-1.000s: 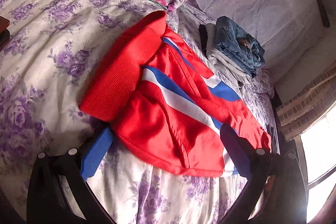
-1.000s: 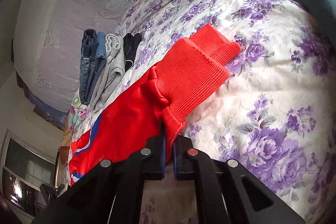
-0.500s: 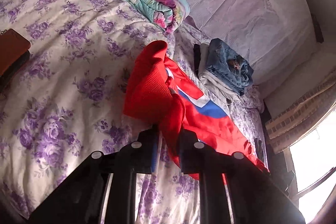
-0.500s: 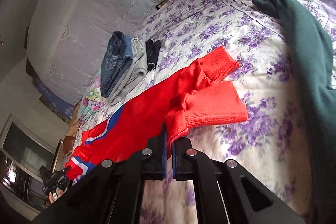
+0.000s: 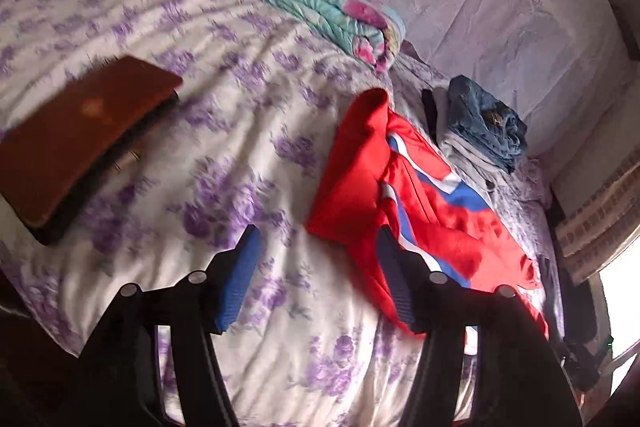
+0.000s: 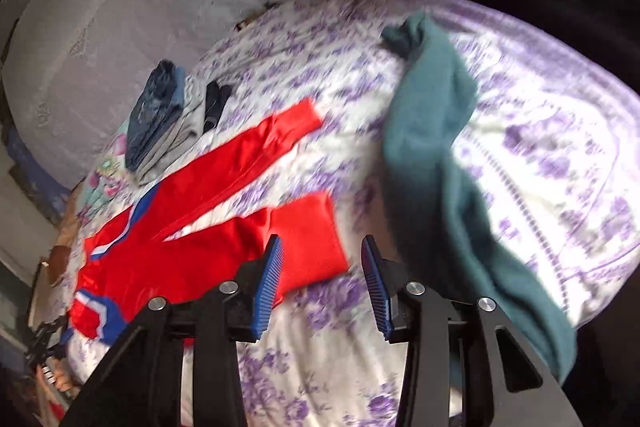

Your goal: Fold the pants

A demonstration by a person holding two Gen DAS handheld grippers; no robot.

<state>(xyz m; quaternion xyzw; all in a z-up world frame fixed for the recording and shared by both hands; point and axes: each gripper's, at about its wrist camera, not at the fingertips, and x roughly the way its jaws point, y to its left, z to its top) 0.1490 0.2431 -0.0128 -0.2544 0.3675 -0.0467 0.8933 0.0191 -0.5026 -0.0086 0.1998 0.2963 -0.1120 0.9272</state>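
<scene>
The red pants, with blue and white stripes, lie loosely bunched on the bed, whose sheet is white with purple flowers. In the right wrist view the same pants stretch across the sheet with two knit cuffs pointing away from the waist.

The left claw is opening; its blue pads stand apart with only bare sheet between them, and the edge of the pants lies against the outer side of its right finger. The right claw is opening too, its pads spread; a corner of the nearer cuff shows between them, lying on the sheet and not pinched.

Beyond the pants, against the pale wall, sits a stack of folded clothes, denim on top of grey. A folded floral quilt lies farther beyond the pants, toward the head of the bed. Well to the left of the pants rests a brown flat case. On the opposite side of the pants, a dark green garment is draped over the sheet.
</scene>
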